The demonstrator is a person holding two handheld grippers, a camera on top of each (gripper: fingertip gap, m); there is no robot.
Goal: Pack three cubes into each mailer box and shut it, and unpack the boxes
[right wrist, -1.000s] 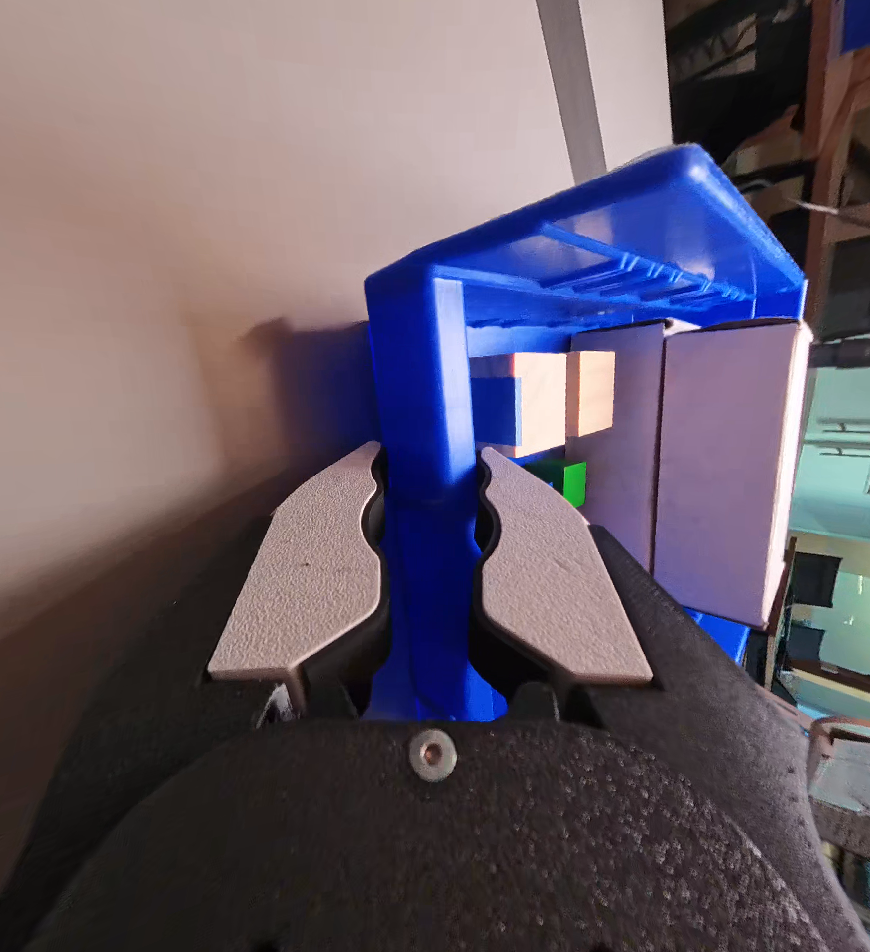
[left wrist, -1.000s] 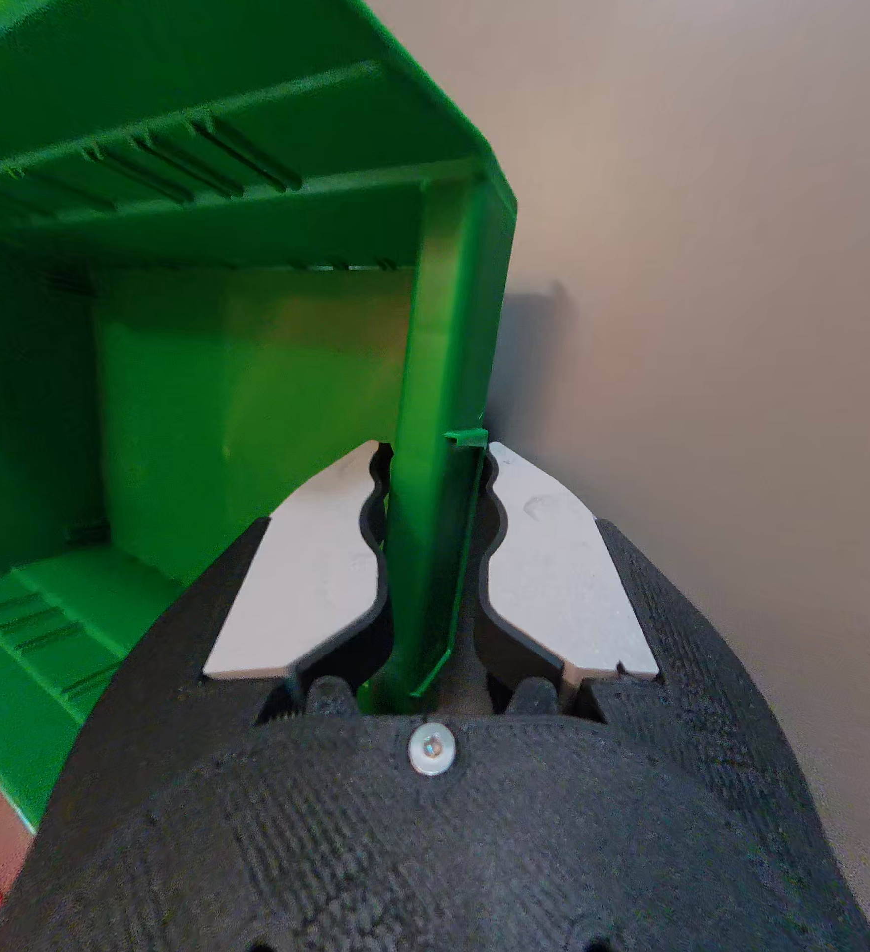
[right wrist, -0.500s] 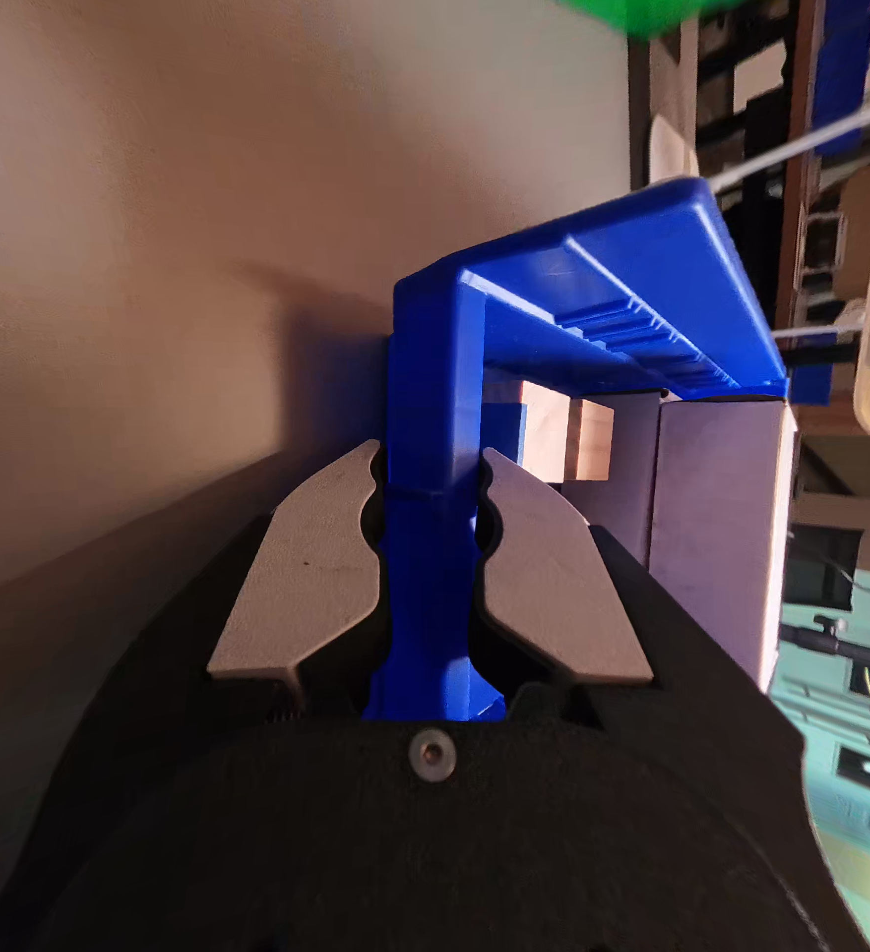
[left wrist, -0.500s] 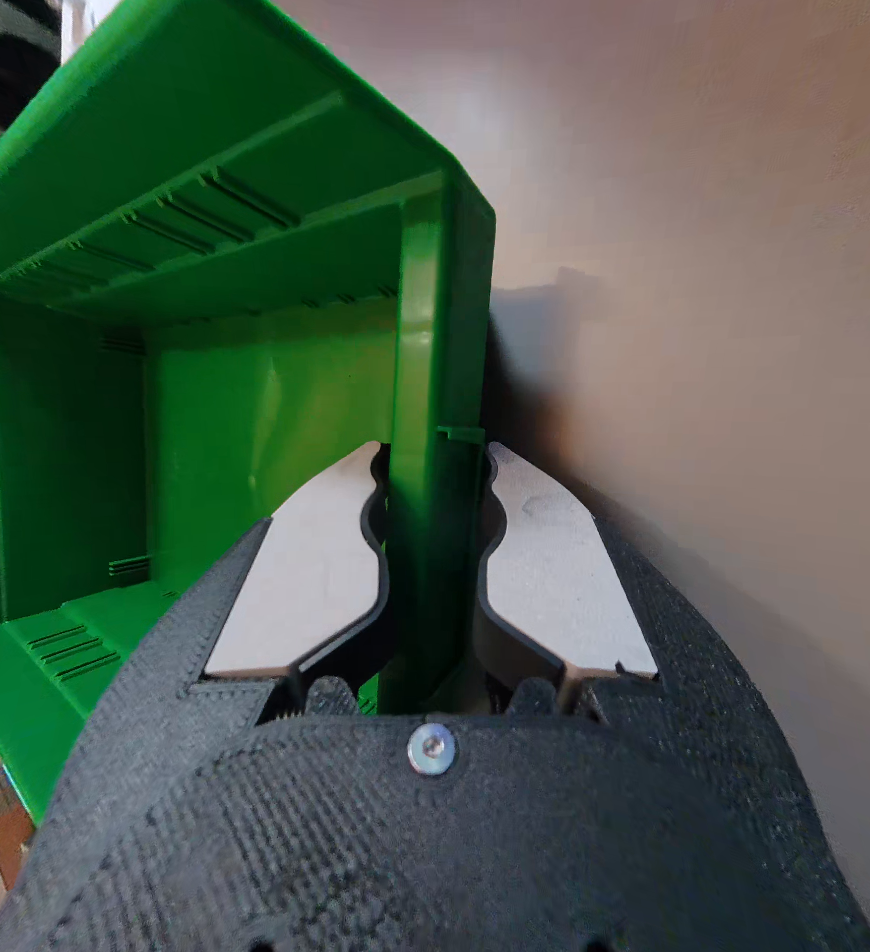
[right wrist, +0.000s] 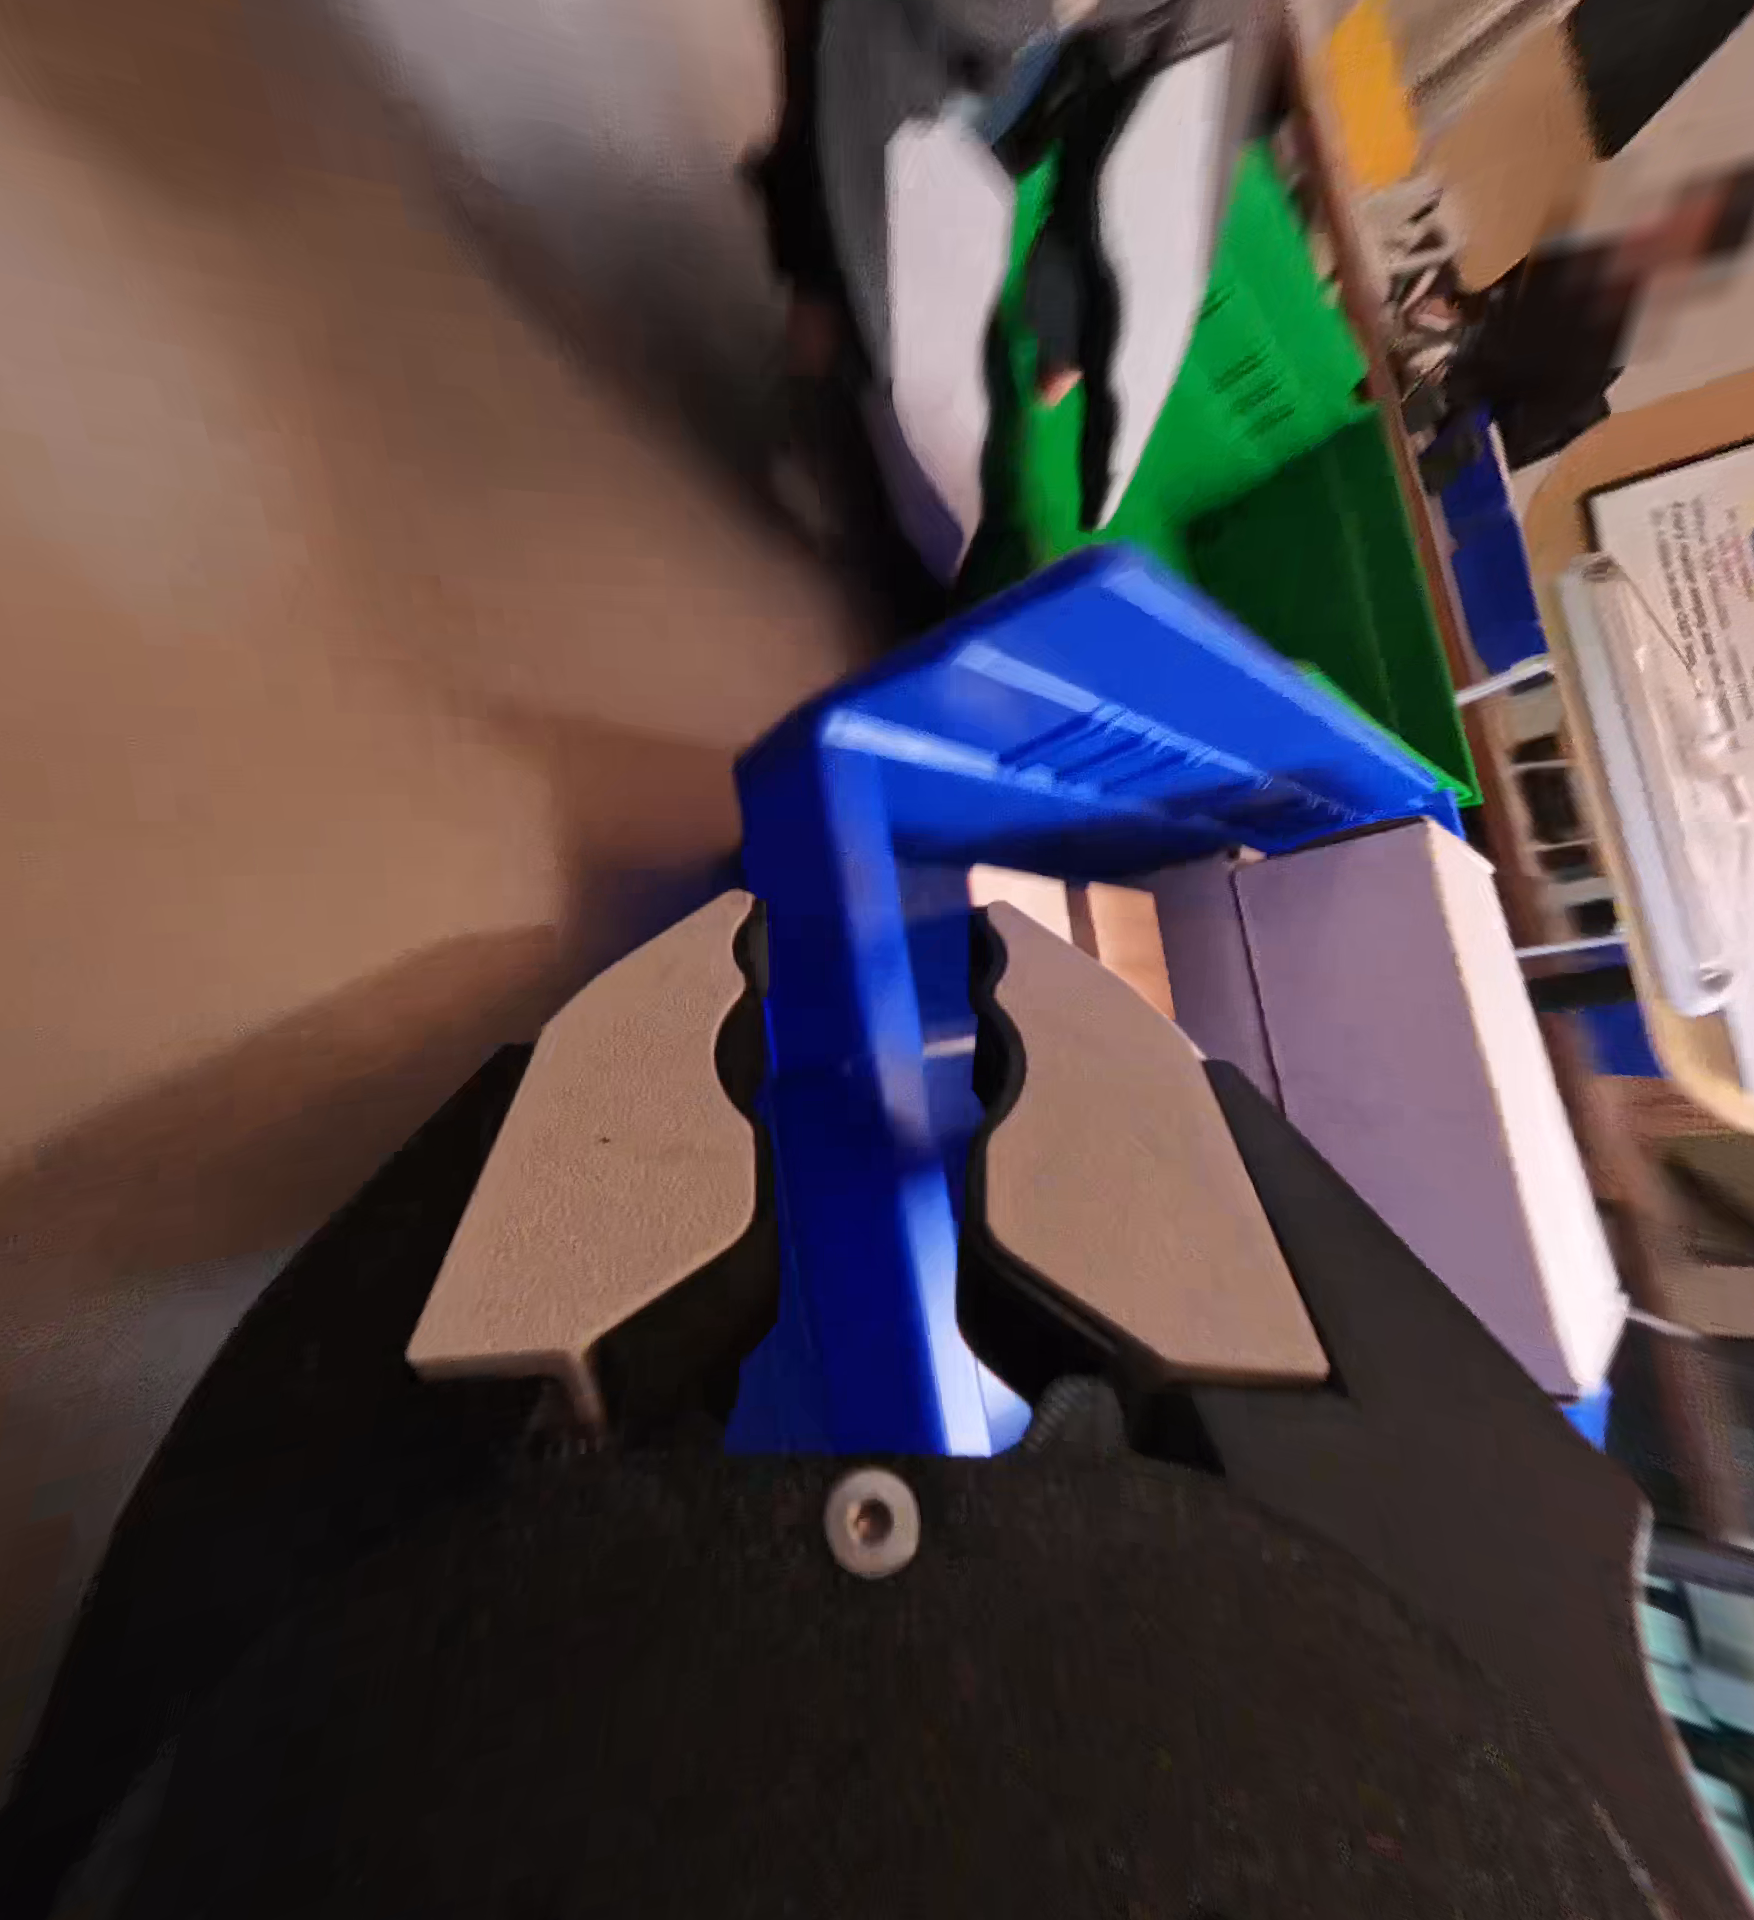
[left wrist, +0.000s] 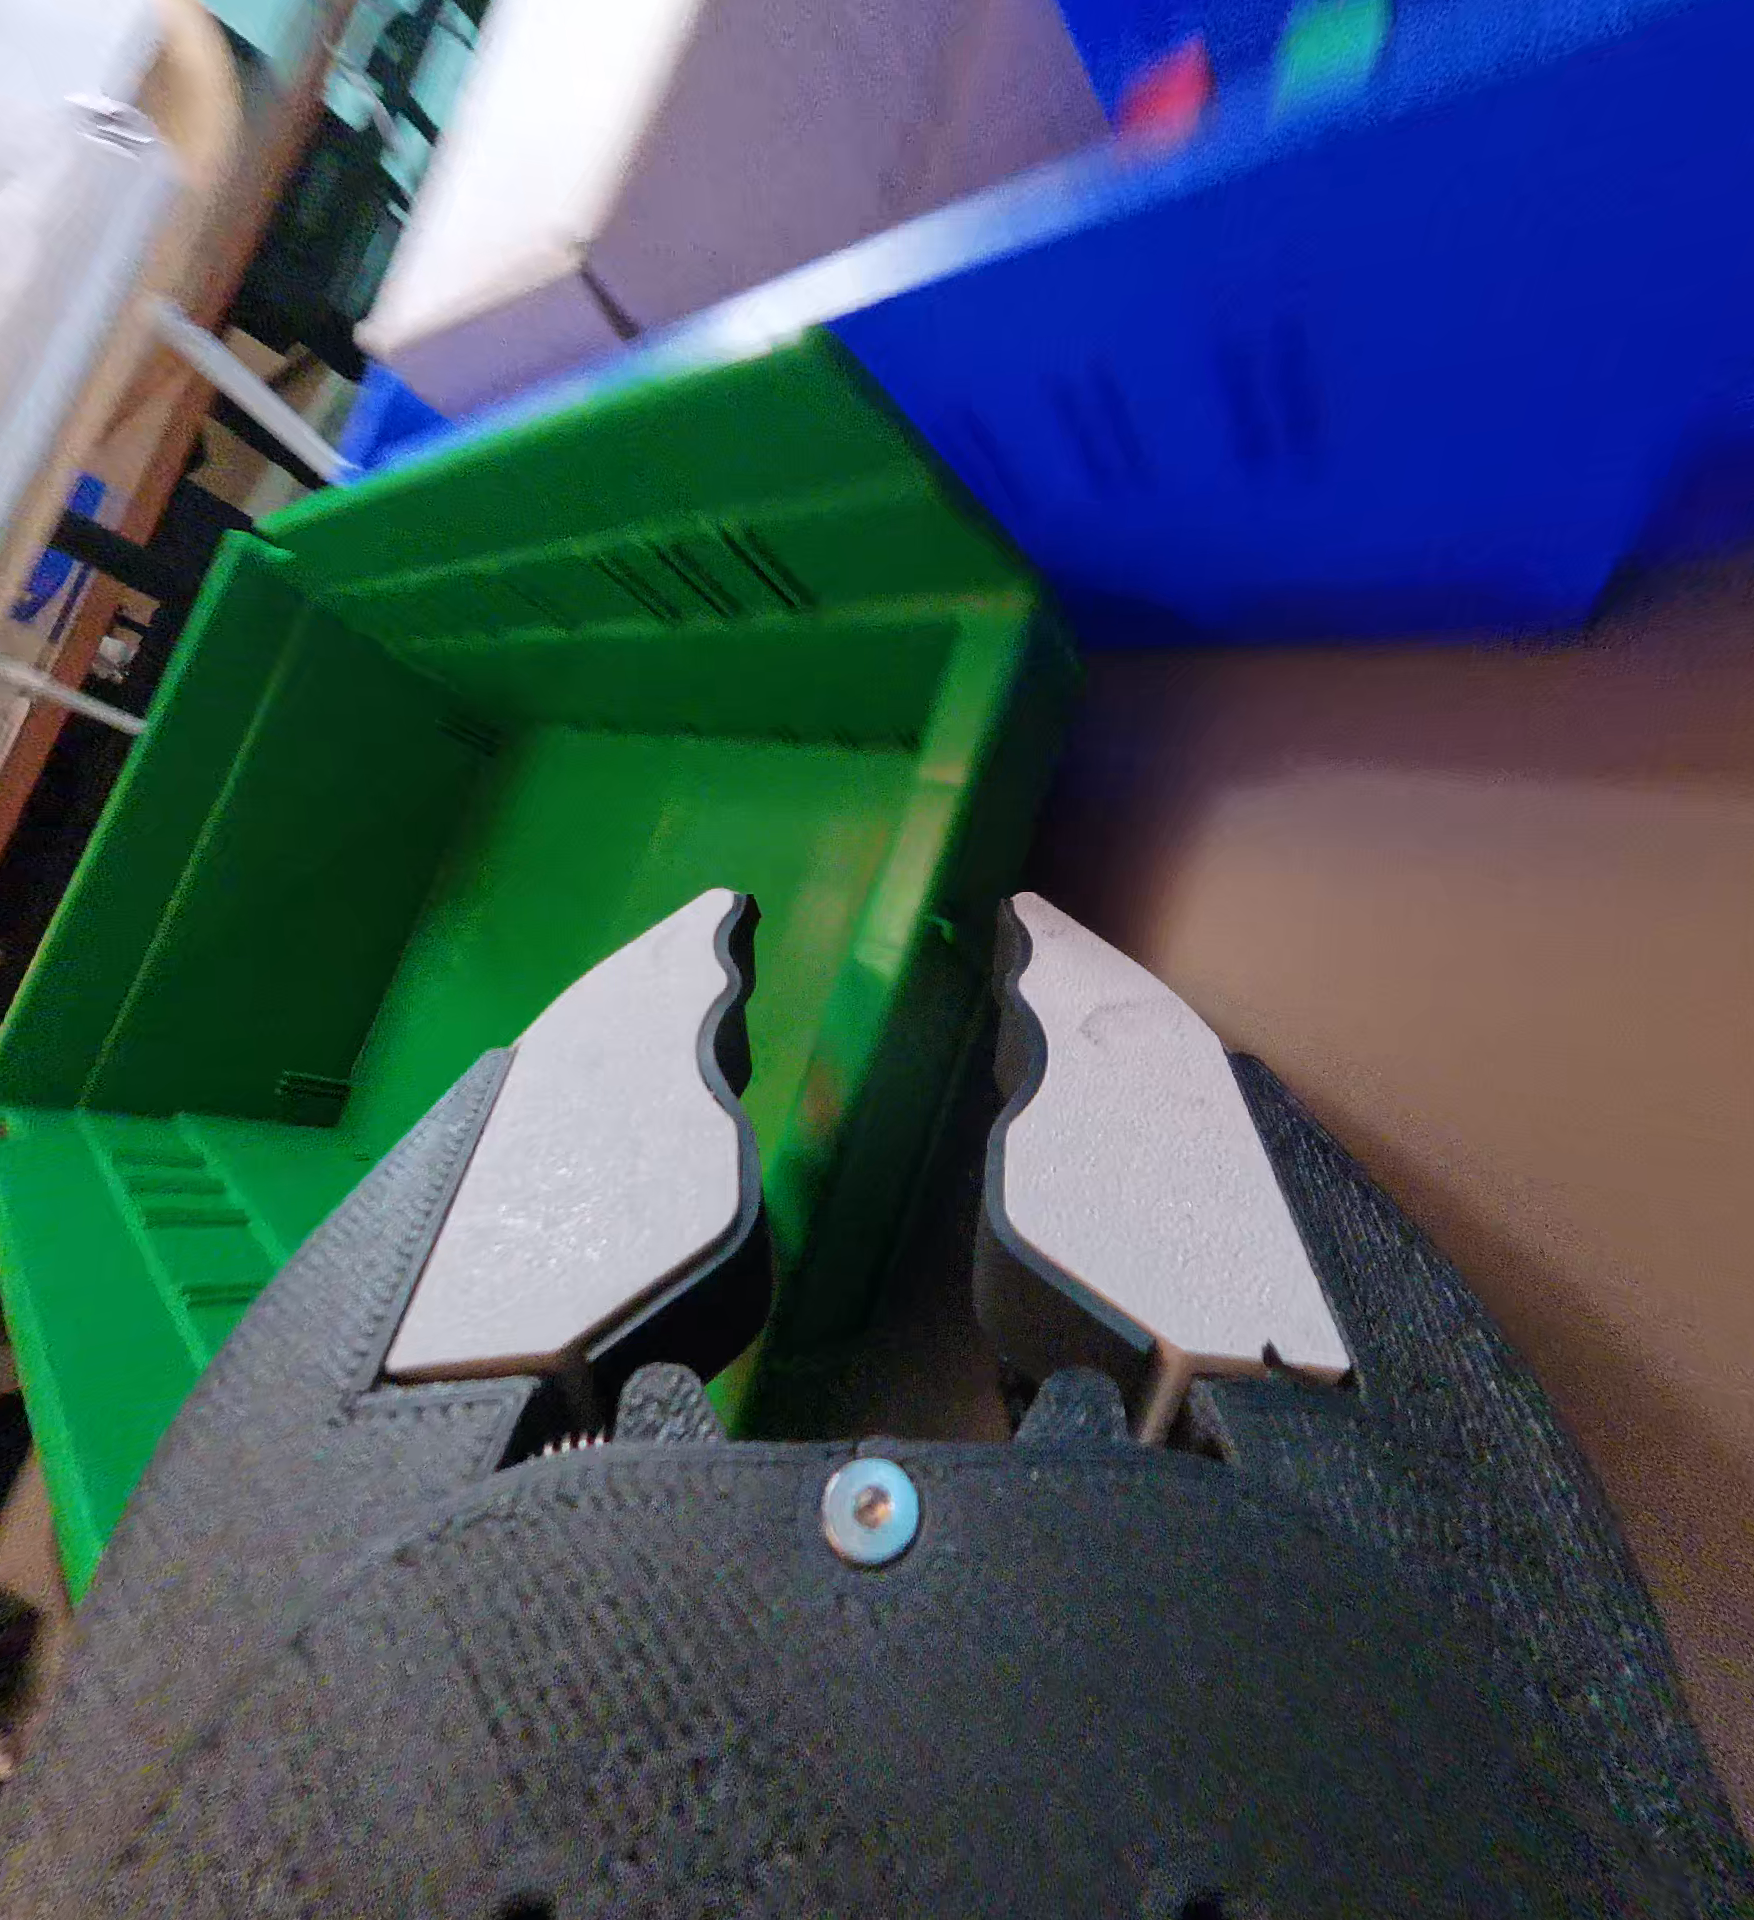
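My left gripper (left wrist: 873,914) is open, its fingers astride the right wall of an empty green bin (left wrist: 540,831) that rests on the brown table; the wall stands loose between them. A blue bin (left wrist: 1372,364) lies just behind it, with a white mailer box (left wrist: 748,156) and blurred red and green cubes (left wrist: 1164,88) in it. My right gripper (right wrist: 868,925) is shut on the near wall of the blue bin (right wrist: 1060,748). Inside are a white mailer box (right wrist: 1392,1091) and pale wooden cubes (right wrist: 1018,904). The left gripper (right wrist: 1049,343) and green bin (right wrist: 1268,416) show blurred beyond.
The brown table (left wrist: 1475,1039) stretches to the right of the green bin. Shelving and room clutter (right wrist: 1579,312) lie past the table edge, with a papered board (right wrist: 1735,727) at the right. Both views are motion-blurred.
The left gripper has opened off the green bin wall, and the bin now sits on the table beside the blue bin. The right gripper has swung the blue bin toward the green one, still gripping it.
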